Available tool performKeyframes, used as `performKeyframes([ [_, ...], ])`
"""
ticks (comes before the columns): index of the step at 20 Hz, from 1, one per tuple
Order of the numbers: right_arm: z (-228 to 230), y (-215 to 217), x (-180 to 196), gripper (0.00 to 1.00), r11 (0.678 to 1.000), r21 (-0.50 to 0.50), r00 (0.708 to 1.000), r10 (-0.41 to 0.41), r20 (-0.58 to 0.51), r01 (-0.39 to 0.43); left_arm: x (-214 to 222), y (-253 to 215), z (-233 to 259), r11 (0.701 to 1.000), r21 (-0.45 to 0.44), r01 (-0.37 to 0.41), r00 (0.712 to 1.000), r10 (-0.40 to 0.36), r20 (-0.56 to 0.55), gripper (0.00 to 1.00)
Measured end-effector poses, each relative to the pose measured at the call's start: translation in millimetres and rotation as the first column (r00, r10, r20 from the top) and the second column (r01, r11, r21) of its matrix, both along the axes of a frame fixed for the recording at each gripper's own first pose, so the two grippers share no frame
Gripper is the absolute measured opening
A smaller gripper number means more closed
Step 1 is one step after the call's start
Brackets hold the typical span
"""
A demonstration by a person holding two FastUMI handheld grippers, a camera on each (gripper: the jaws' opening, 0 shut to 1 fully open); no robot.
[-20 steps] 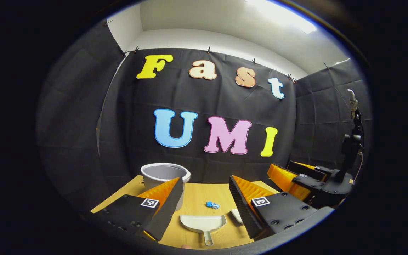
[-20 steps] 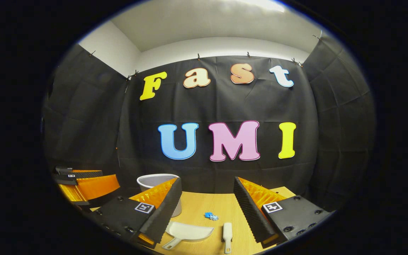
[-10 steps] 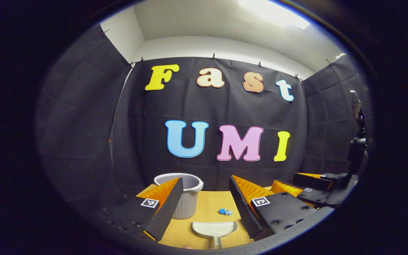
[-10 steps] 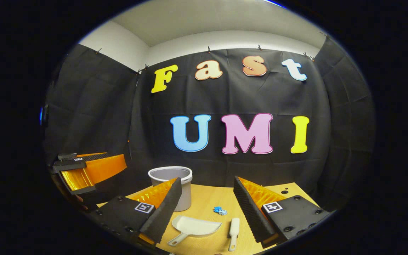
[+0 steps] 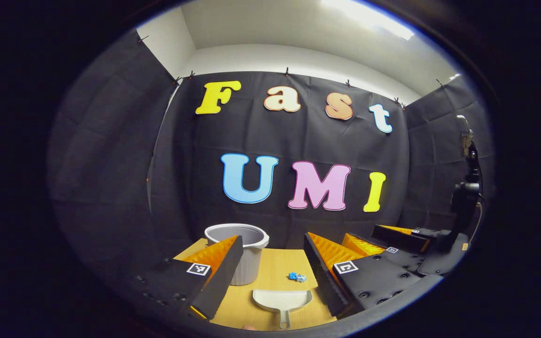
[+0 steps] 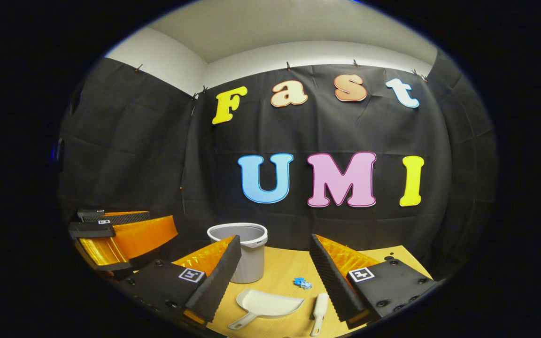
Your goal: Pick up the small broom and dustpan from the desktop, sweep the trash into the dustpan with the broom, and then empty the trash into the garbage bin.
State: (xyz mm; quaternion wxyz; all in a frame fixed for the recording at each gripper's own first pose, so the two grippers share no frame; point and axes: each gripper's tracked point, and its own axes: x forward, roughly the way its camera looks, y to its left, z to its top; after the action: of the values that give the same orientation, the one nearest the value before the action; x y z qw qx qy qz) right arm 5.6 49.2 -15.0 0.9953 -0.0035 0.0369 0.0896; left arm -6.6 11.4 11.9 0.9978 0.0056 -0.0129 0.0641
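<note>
— Left gripper view: what changed?
— The left gripper (image 5: 270, 270) moved over the dustpan (image 5: 282, 300), beside the bin (image 5: 244, 256). Both grippers stayed open, empty.
— And the right gripper (image 6: 275, 277)?
— Nearer the broom (image 6: 318, 310), beside the dustpan. Grabbing looked next.

On the wooden desk (image 6: 280, 272) lies the pale dustpan (image 6: 266, 304), flat, its scoop mouth turned toward the far side and its handle pointing toward the near edge, and just beside it on its right the small white broom (image 6: 318, 311) rests lengthwise. A little crumpled blue scrap of trash (image 6: 302, 283) sits just beyond the pair, apart from both. Further back stands the grey garbage bin (image 6: 247, 256), upright and open-topped, left of the trash.
</note>
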Motion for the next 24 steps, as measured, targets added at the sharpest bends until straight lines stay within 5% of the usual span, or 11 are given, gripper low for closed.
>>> performKeyframes([
  [6,-3,-8,4,0.87,1.000,0.001,1.000,-0.024,-0.004,0.024,7,-3,-6,1.000,-0.014,0.019,1.000,-0.019,-0.016,0.77],
  [7,-5,-9,5,0.95,1.000,0.000,1.000,-0.026,-0.007,0.026,9,-1,-7,1.000,-0.015,0.021,1.000,-0.021,-0.024,0.77],
  [10,-1,-15,8,0.95,0.999,-0.014,0.999,-0.047,0.011,0.047,17,-2,-10,0.999,-0.022,0.033,0.999,-0.034,-0.022,0.77],
  [17,2,-60,2,0.95,0.987,-0.074,0.989,-0.146,0.005,0.146,60,-12,-78,0.994,-0.041,0.106,0.965,-0.113,-0.236,0.77],
  [21,-8,-105,3,0.95,0.968,-0.088,0.971,-0.238,-0.029,0.235,87,-22,-145,0.987,-0.083,0.141,0.901,-0.162,-0.403,0.78],
  [24,-22,-133,8,0.95,0.958,-0.092,0.957,-0.280,-0.075,0.273,95,-28,-211,0.986,-0.093,0.140,0.771,-0.168,-0.615,0.80],
])
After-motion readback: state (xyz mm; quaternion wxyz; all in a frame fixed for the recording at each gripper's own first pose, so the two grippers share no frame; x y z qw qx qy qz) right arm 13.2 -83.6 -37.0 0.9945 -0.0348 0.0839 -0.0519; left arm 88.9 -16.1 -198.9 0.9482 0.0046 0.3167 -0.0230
